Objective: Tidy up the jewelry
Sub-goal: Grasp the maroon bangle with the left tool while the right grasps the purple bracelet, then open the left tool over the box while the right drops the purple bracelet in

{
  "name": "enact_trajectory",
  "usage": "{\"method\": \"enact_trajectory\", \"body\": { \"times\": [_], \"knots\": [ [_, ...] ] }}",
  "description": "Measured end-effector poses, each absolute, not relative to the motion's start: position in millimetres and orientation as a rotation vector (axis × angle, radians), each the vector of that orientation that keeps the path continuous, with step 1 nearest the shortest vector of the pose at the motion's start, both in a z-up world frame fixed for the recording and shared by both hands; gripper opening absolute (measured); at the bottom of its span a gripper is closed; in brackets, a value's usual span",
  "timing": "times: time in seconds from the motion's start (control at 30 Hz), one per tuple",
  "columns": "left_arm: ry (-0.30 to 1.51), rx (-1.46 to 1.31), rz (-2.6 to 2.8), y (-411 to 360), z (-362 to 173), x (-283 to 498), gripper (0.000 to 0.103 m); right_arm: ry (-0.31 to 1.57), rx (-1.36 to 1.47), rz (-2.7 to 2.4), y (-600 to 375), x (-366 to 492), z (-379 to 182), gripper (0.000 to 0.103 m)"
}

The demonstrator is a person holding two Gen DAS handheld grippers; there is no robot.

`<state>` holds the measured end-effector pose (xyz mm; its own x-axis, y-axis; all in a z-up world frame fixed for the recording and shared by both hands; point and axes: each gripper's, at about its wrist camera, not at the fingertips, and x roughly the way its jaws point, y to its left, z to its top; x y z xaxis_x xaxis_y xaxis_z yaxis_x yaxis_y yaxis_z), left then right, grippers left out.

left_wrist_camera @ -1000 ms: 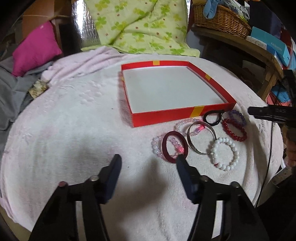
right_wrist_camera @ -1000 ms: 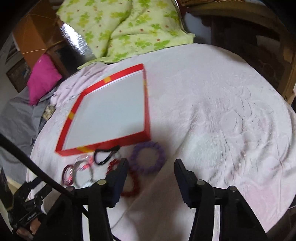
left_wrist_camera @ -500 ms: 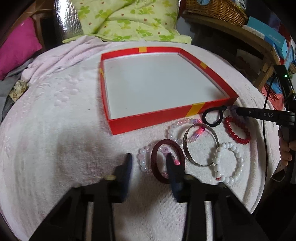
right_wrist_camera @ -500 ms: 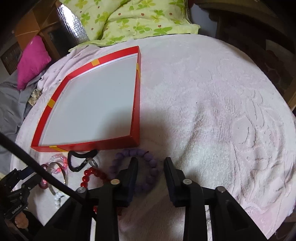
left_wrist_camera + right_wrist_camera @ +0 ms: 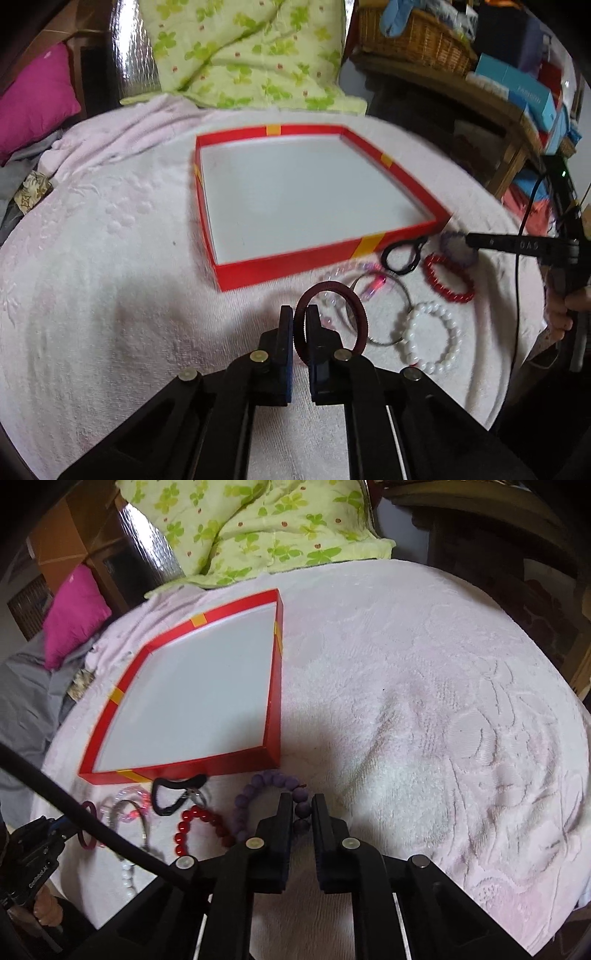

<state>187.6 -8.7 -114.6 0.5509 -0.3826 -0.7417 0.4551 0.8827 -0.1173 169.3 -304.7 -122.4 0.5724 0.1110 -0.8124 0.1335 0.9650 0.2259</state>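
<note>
A shallow red box (image 5: 280,264) with a white floor lies on the pink towel; it also shows in the right wrist view (image 5: 273,686). My left gripper (image 5: 300,314) is shut on the dark maroon bangle (image 5: 360,314), lifted and tilted. My right gripper (image 5: 301,805) is shut on the purple bead bracelet (image 5: 273,777). In front of the box lie a silver bangle (image 5: 402,295), a white bead bracelet (image 5: 432,339), a red bead bracelet (image 5: 448,277), a black hair tie (image 5: 400,254) and pink translucent beads (image 5: 340,275).
A green floral quilt (image 5: 240,55) lies beyond the table. A magenta pillow (image 5: 33,103) sits at the left. A wicker basket (image 5: 410,40) and boxes (image 5: 524,92) stand on a wooden shelf at the right. The pink towel (image 5: 424,683) spreads right of the box.
Both grippers have closed: the left on the maroon bangle, the right on the purple bracelet. Both have lifted their piece slightly.
</note>
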Motion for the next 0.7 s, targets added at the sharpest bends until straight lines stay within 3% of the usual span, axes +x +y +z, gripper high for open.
{"method": "enact_trajectory", "body": {
  "times": [0.4, 0.43, 0.5, 0.53, 0.63, 0.7],
  "knots": [
    [0.788, 0.045, -0.48, 0.2, -101.0, 181.8, 0.007, 0.88, 0.376, 0.013, -319.7, 154.3, -102.5, 0.014],
    [0.791, 0.049, -0.472, -0.3, -101.2, 182.1, 0.007, 0.892, 0.371, 0.014, -318.4, 157.3, -104.2, 0.018],
    [0.796, 0.05, -0.457, 0.9, -102.3, 183.5, 0.007, 0.931, 0.345, 0.009, -312.8, 165.5, -109.6, 0.054],
    [0.795, 0.047, -0.454, 2.3, -102.4, 183.9, 0.007, 0.945, 0.311, 0.007, -307.5, 168.8, -113.3, 0.06],
    [0.797, 0.049, -0.446, 3.8, -103.7, 184.5, 0.007, 0.974, 0.205, 0.016, -291.6, 177.9, -124.7, 0.06],
    [0.798, 0.049, -0.443, 4.4, -104.2, 184.9, 0.007, 1.019, 0.127, -0.002, -282.8, 186.7, -137.2, 0.046]
  ]
}}
